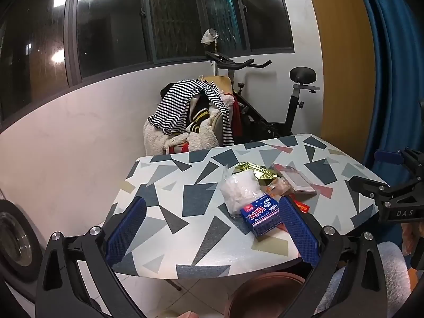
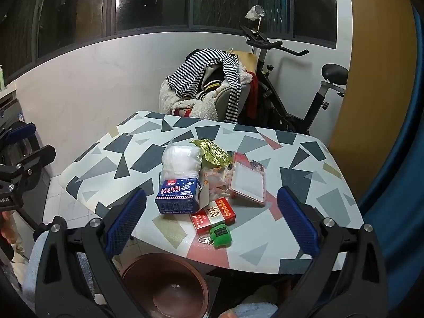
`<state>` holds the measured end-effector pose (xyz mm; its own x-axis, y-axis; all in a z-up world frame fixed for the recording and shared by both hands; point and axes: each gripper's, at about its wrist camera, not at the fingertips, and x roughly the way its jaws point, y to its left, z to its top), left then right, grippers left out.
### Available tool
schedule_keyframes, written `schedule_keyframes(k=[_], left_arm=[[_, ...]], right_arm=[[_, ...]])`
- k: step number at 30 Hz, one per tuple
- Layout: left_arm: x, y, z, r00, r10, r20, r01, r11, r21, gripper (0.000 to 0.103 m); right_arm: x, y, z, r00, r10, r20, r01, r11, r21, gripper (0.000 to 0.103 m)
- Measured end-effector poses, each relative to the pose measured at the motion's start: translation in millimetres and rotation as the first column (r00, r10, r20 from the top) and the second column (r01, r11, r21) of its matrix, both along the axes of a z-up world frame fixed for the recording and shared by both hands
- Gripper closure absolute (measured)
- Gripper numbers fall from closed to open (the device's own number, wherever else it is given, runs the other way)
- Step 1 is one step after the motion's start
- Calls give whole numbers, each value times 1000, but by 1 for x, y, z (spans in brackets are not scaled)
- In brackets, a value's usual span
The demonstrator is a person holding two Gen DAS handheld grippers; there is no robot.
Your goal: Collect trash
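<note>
Trash heap (image 2: 209, 180) clustered mid-table, toward the near edge. Blue carton (image 2: 178, 195) with white print at the front left, touching a clear bag of white stuff (image 2: 181, 160) behind it. Crumpled gold foil wrapper (image 2: 213, 153) at the back of the heap. Clear wrappers (image 2: 216, 182) in the middle, a pink-rimmed flat case (image 2: 249, 184) to their right. Red packet (image 2: 213, 216) nearest the edge, green keychain toy (image 2: 221, 238) with a metal clip just in front of it.

Table (image 2: 106, 164) covered in a pattern of grey, dark and red shapes. Brown round bin (image 2: 165, 288) on the floor below the near edge.

Right gripper (image 2: 212, 225) above the near edge, blue-padded fingers (image 2: 126, 222) spread wide, nothing between them, no contact with the heap. Left gripper (image 1: 212, 228) likewise, fingers (image 1: 126, 229) wide apart and empty, blue carton (image 1: 261, 216) just beside the right-hand pad in the left wrist view.

Beyond the table: chair piled with clothes, striped top (image 2: 206, 71) uppermost; exercise bike (image 2: 296, 90) against the wall; dark windows (image 2: 148, 2) above.
</note>
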<state>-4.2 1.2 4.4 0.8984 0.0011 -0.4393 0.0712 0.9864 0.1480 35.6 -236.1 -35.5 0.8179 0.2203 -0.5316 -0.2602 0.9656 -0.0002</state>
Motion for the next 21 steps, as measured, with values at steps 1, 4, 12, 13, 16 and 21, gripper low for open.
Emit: schedule_keyframes(k=[1, 4, 12, 13, 16, 21], left_arm=[[0, 0, 0, 1000, 2, 1, -2, 1000, 2, 5], [-1, 3, 2, 1000, 0, 1, 0, 1000, -7, 5], [3, 5, -1, 1000, -1, -1, 1, 1000, 4, 5], [3, 6, -1, 1000, 0, -3, 0, 1000, 4, 5], [2, 5, -1, 1000, 1, -3, -1, 1000, 7, 5], [3, 4, -1, 1000, 1, -4, -1, 1000, 9, 5]], right_arm=[[0, 0, 0, 1000, 0, 0, 0, 1000, 0, 6], [0, -1, 0, 1000, -1, 2, 1, 1000, -2, 6], [0, -3, 1, 1000, 0, 5, 0, 1000, -2, 6], [0, -3, 1, 1000, -1, 5, 1, 1000, -2, 6], [0, -3, 1, 1000, -2, 5, 2, 1000, -4, 6], [0, -4, 1, 1000, -1, 6, 1, 1000, -3, 6]])
